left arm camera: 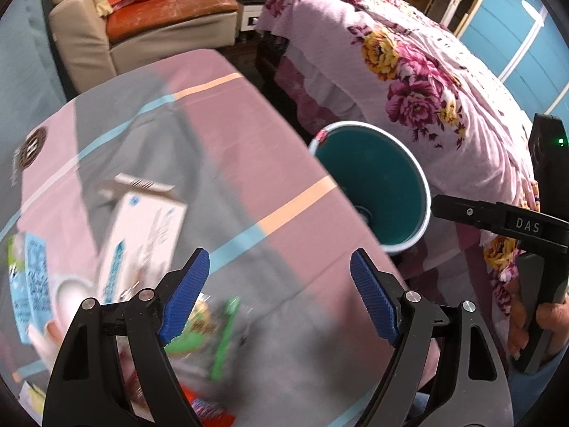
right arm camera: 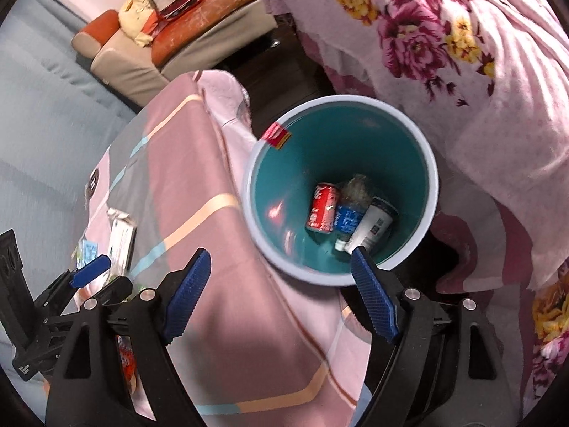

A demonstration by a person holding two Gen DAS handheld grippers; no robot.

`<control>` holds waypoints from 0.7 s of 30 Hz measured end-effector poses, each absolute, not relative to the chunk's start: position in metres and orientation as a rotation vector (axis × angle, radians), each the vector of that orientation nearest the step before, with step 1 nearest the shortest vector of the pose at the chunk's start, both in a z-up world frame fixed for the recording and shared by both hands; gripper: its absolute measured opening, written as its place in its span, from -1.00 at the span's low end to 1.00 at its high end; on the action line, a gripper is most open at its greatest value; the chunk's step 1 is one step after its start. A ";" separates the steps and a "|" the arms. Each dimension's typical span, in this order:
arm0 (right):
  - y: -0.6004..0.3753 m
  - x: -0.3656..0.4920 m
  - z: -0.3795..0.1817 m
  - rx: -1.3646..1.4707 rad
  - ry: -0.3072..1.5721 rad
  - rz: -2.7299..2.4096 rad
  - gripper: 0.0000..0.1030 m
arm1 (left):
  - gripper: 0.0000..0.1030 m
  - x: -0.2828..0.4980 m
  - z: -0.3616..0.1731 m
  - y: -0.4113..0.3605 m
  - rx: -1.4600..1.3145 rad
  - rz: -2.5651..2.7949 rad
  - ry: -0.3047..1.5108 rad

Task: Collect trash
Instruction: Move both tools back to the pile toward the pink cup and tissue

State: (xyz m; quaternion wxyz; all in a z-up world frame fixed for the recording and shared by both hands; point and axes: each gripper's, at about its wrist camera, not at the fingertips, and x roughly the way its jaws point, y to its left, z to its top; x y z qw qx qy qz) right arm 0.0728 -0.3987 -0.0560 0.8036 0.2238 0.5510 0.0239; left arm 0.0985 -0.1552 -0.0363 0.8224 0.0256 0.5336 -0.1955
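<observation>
A teal bin with a white rim (right arm camera: pixel 430 163) stands between the table and the bed; it also shows in the left wrist view (left arm camera: pixel 423 192). Inside lie a red can (right arm camera: pixel 323 207), a blue wrapper (right arm camera: pixel 349 217) and a white cup (right arm camera: pixel 373 226). My right gripper (right arm camera: pixel 281 291) is open and empty above the table edge beside the bin. My left gripper (left arm camera: pixel 279 295) is open and empty over the table, above a green snack wrapper (left arm camera: pixel 220 334). A white carton (left arm camera: pixel 142 238), a blue-and-white packet (left arm camera: pixel 32 284) and a red wrapper (left arm camera: pixel 209 409) lie on the table.
The table wears a pink, grey and striped cloth (left arm camera: pixel 227 149). A bed with a floral cover (left arm camera: pixel 419 82) stands right of the bin. A beige and orange sofa (left arm camera: pixel 149 25) with bags stands behind. My other gripper shows in each view (left arm camera: pixel 498 224) (right arm camera: pixel 89 270).
</observation>
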 end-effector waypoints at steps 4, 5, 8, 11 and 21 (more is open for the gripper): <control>-0.377 0.069 -0.054 0.455 1.200 0.078 0.51 | 0.60 0.085 -0.033 -0.126 0.033 -0.389 1.134; -0.372 0.068 -0.054 0.448 1.204 0.085 0.51 | 0.60 0.082 -0.032 -0.119 0.028 -0.381 1.132; -0.350 0.063 -0.051 0.422 1.219 0.114 0.51 | 0.60 0.071 -0.028 -0.094 0.015 -0.361 1.127; -0.325 0.059 -0.047 0.380 1.236 0.155 0.52 | 0.60 0.061 -0.022 -0.068 0.014 -0.334 1.106; -0.224 0.048 -0.038 0.252 1.292 0.320 0.52 | 0.60 0.030 -0.020 0.027 -0.037 -0.233 1.088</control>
